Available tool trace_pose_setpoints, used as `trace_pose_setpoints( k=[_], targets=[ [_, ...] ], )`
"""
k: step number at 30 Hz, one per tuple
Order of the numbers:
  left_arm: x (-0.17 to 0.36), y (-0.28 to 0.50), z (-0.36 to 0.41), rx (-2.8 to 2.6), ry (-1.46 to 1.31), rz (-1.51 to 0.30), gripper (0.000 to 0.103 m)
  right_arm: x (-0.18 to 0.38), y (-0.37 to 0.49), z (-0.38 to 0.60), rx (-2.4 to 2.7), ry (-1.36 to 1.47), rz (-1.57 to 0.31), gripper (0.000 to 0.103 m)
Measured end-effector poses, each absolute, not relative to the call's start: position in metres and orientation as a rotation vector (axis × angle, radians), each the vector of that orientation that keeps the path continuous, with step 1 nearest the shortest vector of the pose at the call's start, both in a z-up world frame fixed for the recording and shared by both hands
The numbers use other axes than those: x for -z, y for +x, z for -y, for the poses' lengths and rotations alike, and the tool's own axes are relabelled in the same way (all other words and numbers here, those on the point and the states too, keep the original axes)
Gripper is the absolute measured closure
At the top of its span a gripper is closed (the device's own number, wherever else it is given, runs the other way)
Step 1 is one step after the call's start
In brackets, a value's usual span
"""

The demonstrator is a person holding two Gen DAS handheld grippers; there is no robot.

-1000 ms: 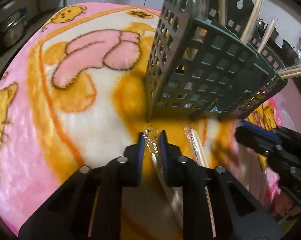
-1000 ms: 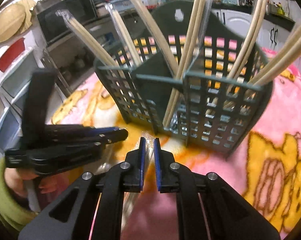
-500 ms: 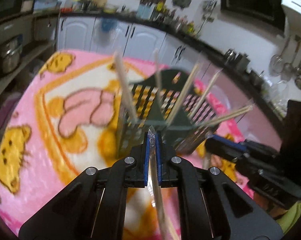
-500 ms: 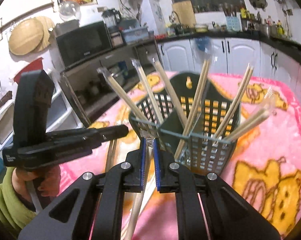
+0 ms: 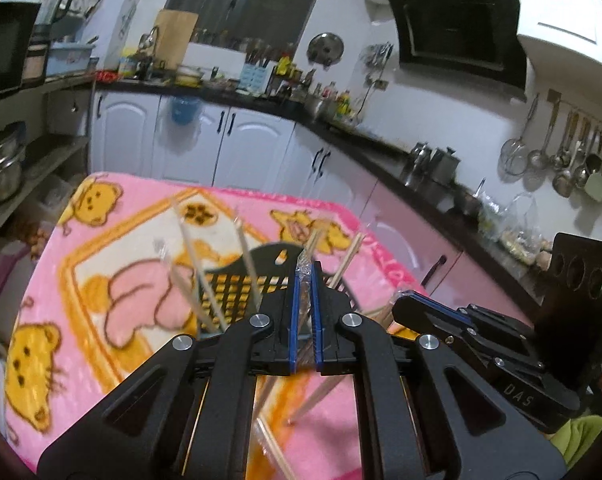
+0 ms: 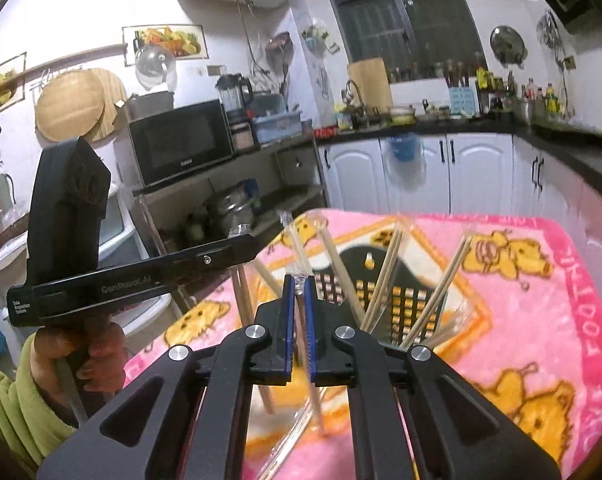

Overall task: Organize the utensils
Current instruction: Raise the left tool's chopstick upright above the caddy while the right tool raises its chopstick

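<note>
My left gripper (image 5: 305, 280) points slightly downward, its 2 blue-padded jaws pinched nearly together on a wrapped chopstick pair (image 5: 303, 264). My right gripper (image 6: 297, 284) sits just to its right, tilted the same way, jaws clamped on another wrapped pair (image 6: 299, 276). My left hand (image 6: 81, 356) wraps its gripper's black handle, with a green sleeve (image 6: 17, 404) at the wrist.
</note>
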State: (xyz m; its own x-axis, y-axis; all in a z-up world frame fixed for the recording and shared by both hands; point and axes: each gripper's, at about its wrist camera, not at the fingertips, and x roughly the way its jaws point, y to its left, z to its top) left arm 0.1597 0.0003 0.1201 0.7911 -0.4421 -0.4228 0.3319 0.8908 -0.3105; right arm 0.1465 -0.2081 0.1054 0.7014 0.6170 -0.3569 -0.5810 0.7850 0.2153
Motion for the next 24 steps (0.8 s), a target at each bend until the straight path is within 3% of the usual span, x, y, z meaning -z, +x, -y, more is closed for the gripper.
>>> trace_pose_setpoints(
  k=[24],
  targets=[
    [-0.183,0.172,0.019,0.458,-0.224,-0.375,0.100,-0.172,0.145,0.223,-0.609,0.088,-0.256,0.098]
  ],
)
